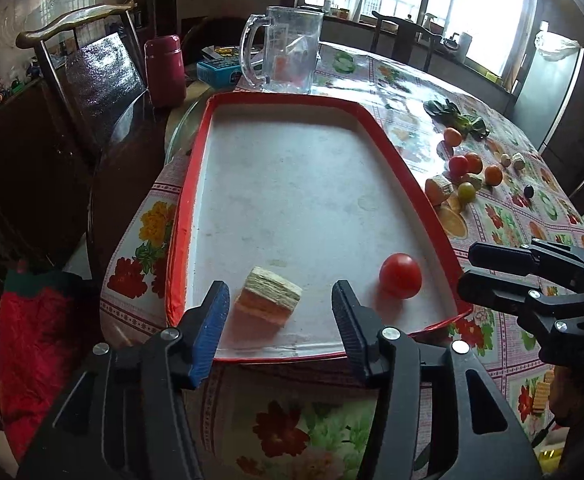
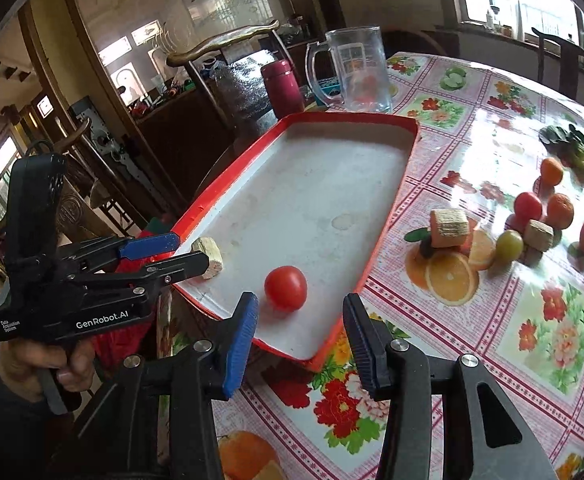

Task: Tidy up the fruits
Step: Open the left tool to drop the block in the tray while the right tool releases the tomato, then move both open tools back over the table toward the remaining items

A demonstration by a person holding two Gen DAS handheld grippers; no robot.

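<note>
Red tomato [image 2: 285, 288] and wedge [image 1: 269, 295] lie in your tray [image 1: 196, 160]; both grippers' [image 1: 280, 312] [image 2: 300, 334] jaws gape wide, holding nothing

Your left gripper [image 1: 280, 308] is held low and level with its jaws spread wide and nothing between its blue and black fingers [image 1: 212, 320]. Your right gripper [image 2: 300, 332] is just to its right, also gaping and holding nothing, and angled inward toward the left one. Your left hand [image 2: 40, 364] wraps the left gripper's handle from below, forefinger on the trigger.
</note>
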